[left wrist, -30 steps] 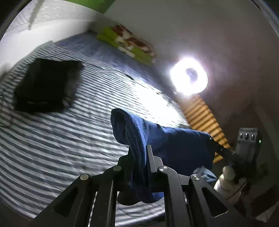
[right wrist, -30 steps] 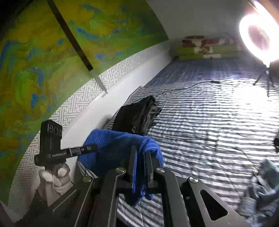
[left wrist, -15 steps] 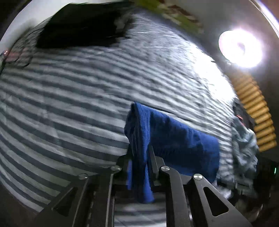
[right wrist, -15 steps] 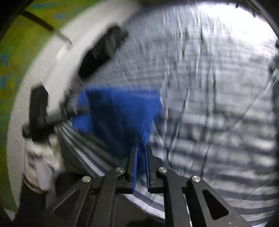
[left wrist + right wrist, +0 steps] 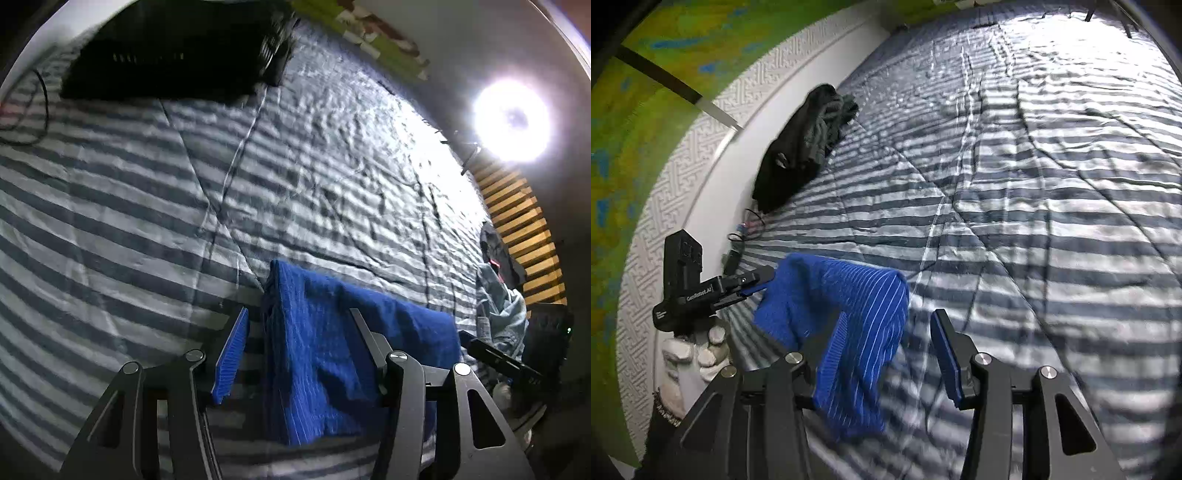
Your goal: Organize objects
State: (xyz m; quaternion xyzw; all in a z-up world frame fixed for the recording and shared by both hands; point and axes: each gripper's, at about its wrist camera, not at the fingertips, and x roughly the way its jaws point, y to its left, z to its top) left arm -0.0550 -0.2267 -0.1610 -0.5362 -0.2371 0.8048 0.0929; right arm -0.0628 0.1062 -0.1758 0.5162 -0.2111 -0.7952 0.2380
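Note:
A blue striped cloth (image 5: 325, 354) hangs between both grippers just above the striped bed. My left gripper (image 5: 299, 328) is open; the cloth drapes between its spread fingers and over the right finger (image 5: 369, 343). My right gripper (image 5: 890, 343) is open too; the cloth (image 5: 849, 317) lies over its left finger (image 5: 831, 354), and the right finger (image 5: 945, 350) is free. The left gripper also shows in the right wrist view (image 5: 701, 291), its tips at the cloth's far end.
The striped bedspread (image 5: 221, 192) fills both views. A folded black garment (image 5: 170, 55) lies at the far left by the wall (image 5: 809, 140). A pale crumpled garment (image 5: 498, 302) sits at the bed's right edge. A ring light (image 5: 511, 120) glares at the right. Cables (image 5: 746, 229) lie by the wall.
Both grippers have tilted down toward the bed and opened. The blue cloth, pinched in both before, now hangs loose over the fingers.

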